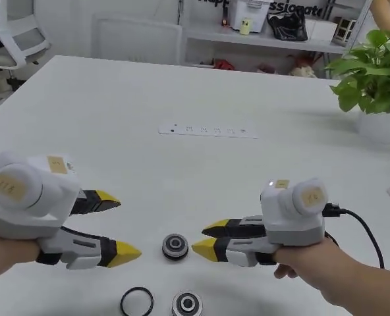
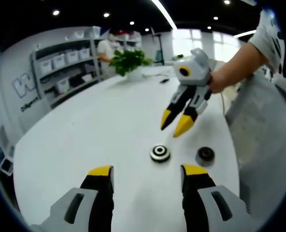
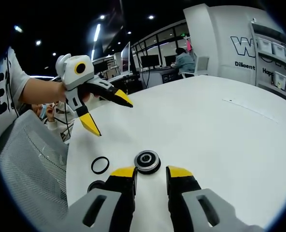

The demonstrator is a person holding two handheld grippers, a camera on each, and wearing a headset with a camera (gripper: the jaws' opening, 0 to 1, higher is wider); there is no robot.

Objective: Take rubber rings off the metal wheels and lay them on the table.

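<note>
A metal wheel [image 1: 186,304] is cut off by the lower edge of the head view. A loose rubber ring [image 1: 136,301] is laid flat on the tabletop [image 1: 182,85] just beside it, on the near side of the left tool [image 1: 116,224]. A second wheel [image 1: 175,245] is found between the two tools, just ahead of the tips of the right tool [image 1: 207,238].

The left tool is held wide open and empty. The right tool's jaws are parted only narrowly, with nothing between them.

A fitted ring is judged thin, soft and stretchy, while the wheel is likely hard, dense and liable to slide on the smooth tabletop. A hold on the wheel's body with one tool and a pinch at the ring's outer edge with the other is judged best.

Whether either wheel carries a ring cannot be made out with certainty. In the right gripper view the near wheel is partly hidden behind a jaw.
</note>
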